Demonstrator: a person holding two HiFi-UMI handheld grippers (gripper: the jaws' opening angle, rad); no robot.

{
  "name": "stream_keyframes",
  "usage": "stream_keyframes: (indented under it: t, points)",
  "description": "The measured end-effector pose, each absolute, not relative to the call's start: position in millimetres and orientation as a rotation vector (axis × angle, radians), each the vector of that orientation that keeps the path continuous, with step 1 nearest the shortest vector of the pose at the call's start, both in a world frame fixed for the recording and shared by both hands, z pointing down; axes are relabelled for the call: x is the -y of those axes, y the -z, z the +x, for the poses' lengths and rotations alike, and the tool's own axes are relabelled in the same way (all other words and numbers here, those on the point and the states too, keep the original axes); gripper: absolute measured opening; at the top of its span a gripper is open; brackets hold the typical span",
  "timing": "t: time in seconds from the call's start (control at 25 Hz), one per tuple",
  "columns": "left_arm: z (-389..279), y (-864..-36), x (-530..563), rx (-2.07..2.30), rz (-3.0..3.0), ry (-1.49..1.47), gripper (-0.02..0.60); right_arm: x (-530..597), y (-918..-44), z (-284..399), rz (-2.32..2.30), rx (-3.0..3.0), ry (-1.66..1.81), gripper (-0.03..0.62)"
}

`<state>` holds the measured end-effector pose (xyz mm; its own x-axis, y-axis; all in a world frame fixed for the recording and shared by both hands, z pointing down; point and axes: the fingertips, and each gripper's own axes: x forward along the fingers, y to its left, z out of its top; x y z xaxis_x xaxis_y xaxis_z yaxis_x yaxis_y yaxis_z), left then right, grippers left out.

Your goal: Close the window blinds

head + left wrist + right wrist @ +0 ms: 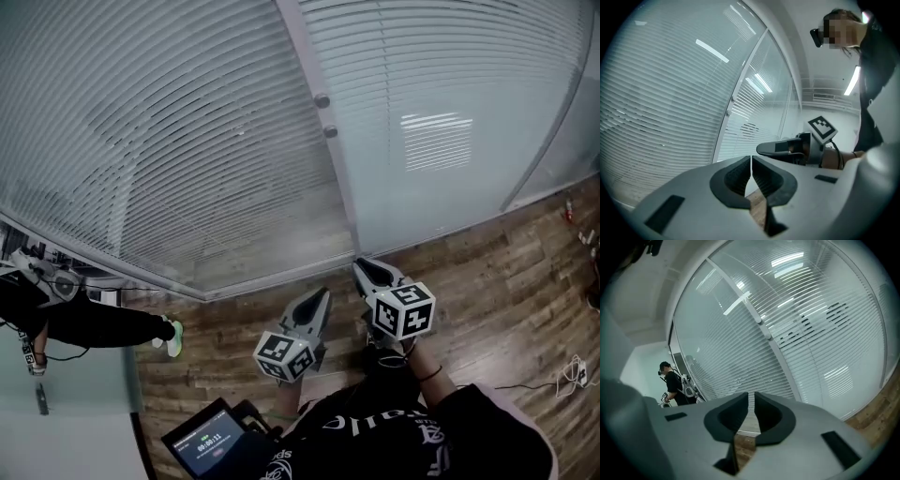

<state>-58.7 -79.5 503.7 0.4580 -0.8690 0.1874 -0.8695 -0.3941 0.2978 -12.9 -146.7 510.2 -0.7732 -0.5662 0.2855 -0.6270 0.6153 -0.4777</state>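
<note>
Slatted window blinds hang behind glass, with a second panel to the right; the slats look tilted partly open. Two small round knobs sit on the white post between the panels. My left gripper is low and in front of the glass, its jaws shut and empty in the left gripper view. My right gripper is beside it, slightly nearer the post. Its jaws stand a narrow gap apart with nothing between them. Both grippers are well below the knobs.
The floor is wood planks. A person in black stands behind the glass at the left and shows in the right gripper view. A tablet hangs at my front. Cables lie on the floor at the right.
</note>
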Motion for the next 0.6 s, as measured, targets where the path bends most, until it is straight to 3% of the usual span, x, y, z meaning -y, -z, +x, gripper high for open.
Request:
stream_keyframes:
  t: [0.32,0.6]
  points:
    - [-119,-523,-106,1.483,2.362,0.030,0.003,-10,-512,-53,1.100,2.738,-0.783,0.051]
    - [-118,-537,-233,1.442,2.340,0.059,0.003,-143,-510,-44,1.181,2.718,-0.796,0.049]
